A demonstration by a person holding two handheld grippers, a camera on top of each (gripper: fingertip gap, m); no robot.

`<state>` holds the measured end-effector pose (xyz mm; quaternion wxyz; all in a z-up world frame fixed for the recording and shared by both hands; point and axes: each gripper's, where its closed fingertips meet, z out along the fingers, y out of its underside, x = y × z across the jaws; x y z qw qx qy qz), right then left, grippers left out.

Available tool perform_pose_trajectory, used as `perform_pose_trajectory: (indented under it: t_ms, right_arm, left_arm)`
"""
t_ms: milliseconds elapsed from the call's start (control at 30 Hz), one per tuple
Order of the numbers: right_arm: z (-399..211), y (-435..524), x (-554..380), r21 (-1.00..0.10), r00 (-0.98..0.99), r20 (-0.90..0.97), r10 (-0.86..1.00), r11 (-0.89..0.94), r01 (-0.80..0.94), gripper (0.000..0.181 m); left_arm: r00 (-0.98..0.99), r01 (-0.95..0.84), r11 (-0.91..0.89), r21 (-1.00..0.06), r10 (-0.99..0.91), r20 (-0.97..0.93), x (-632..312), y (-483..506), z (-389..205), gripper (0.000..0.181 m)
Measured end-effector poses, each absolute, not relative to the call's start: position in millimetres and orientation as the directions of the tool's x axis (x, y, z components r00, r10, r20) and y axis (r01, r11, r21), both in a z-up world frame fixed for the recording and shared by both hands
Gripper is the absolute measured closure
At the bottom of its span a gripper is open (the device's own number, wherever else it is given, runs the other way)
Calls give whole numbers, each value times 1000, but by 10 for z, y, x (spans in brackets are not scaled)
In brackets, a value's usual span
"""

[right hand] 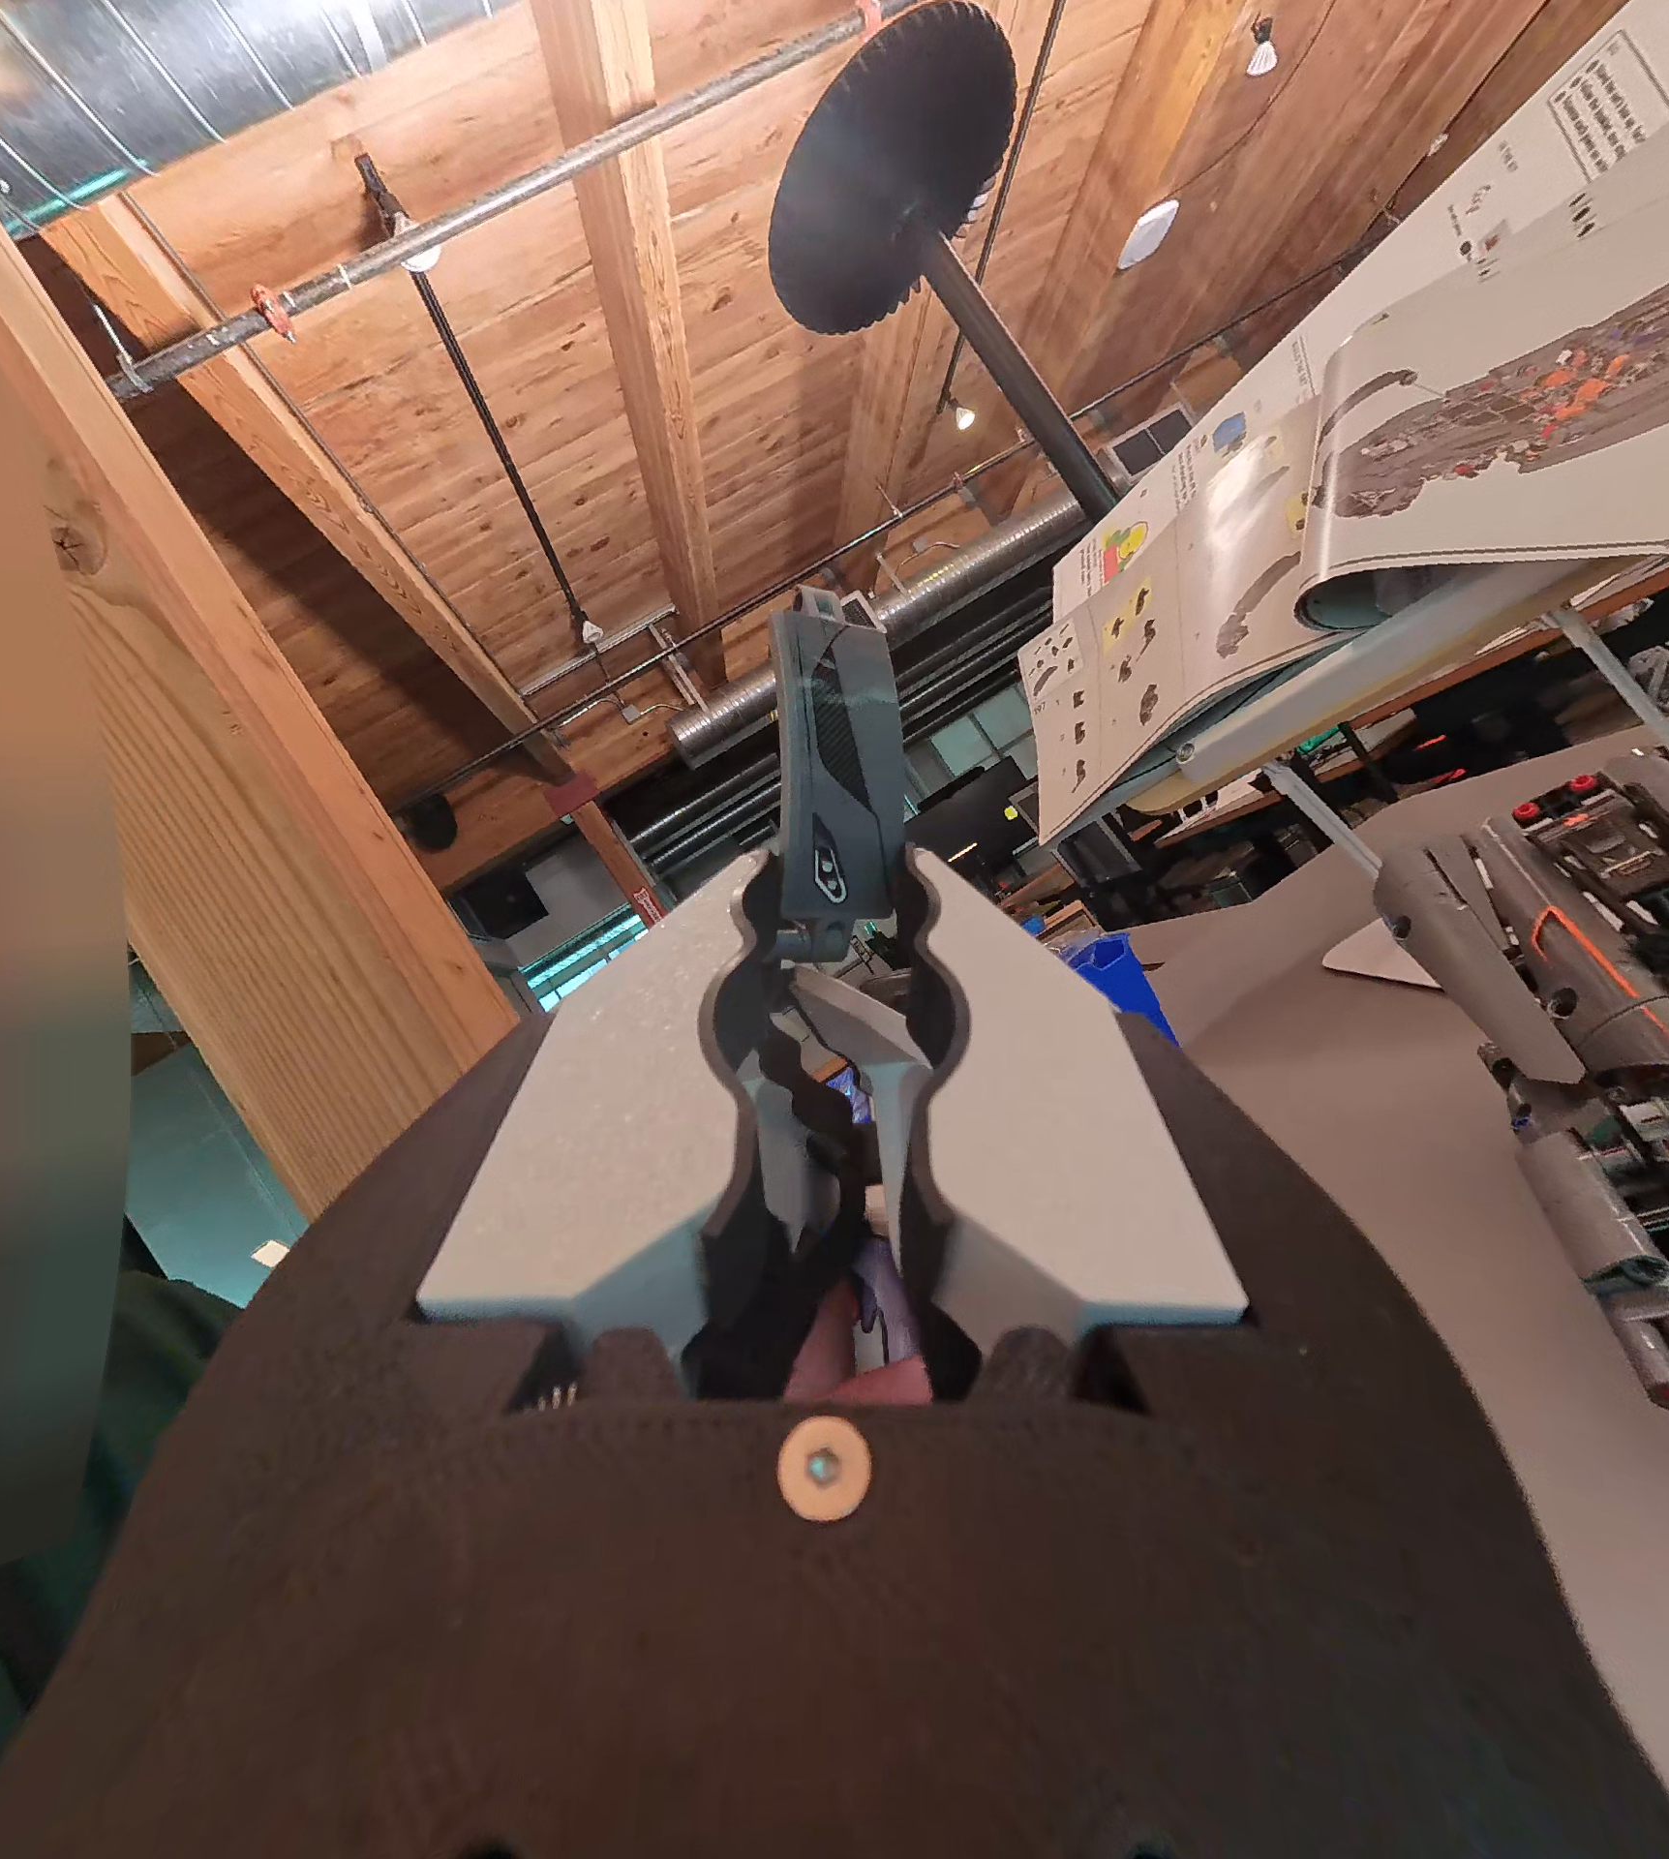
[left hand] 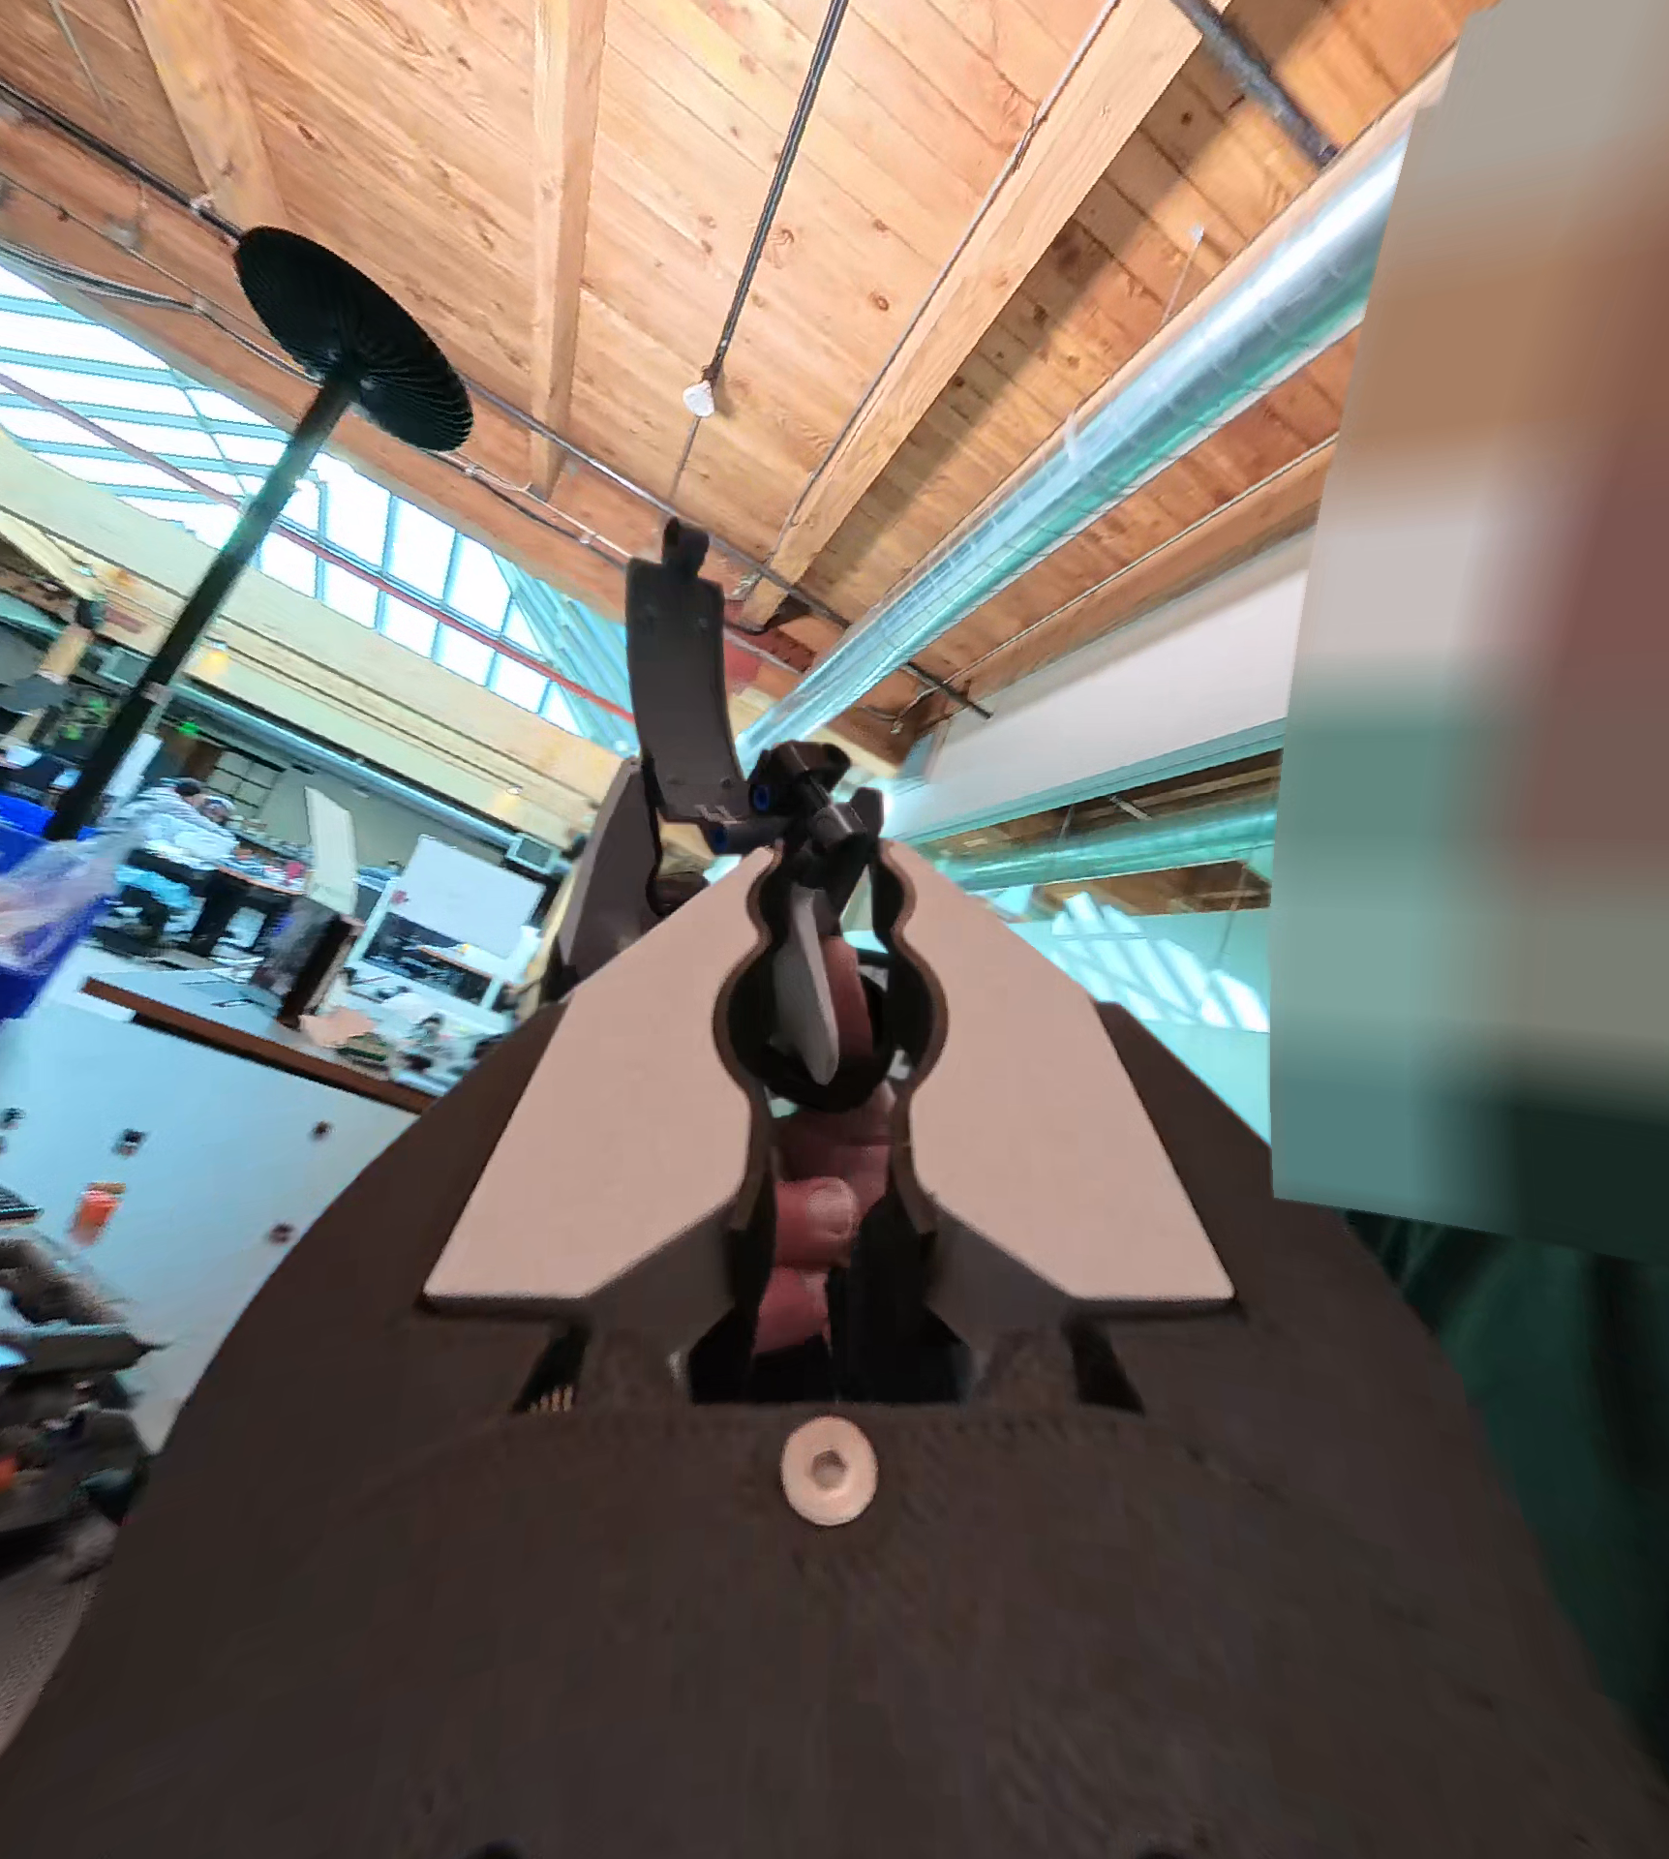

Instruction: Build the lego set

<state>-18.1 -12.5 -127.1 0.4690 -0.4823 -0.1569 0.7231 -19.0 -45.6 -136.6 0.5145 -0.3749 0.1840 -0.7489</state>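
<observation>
Left wrist view: one small black pin-and-connector cluster with blue pegs is raised toward the wooden ceiling, pinched at the tips of the left gripper. One curved dark grey panel joins it, rising from the right gripper just beside.

Right wrist view: right gripper is clamped on that one panel. One partly built grey-and-orange model lies on the grey counter. One open instruction booklet stands behind.
</observation>
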Motion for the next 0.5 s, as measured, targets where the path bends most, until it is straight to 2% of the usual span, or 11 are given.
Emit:
perform_pose_trajectory:
  t_ms: [167, 500]
  right_arm:
    - [-1260, -134, -182, -678, -98, -547, 831, -509, -529, 160]
    - [-1275, -111, -171, -714, -36, -529, 848, -467, -522, 161]
  left_arm:
    - [-331, 627, -515, -585, -855, 398, -199, -480, -1349, 167]
    - [-162, 643, -395, -656, -907, 388, -234, -429, -1403, 171]
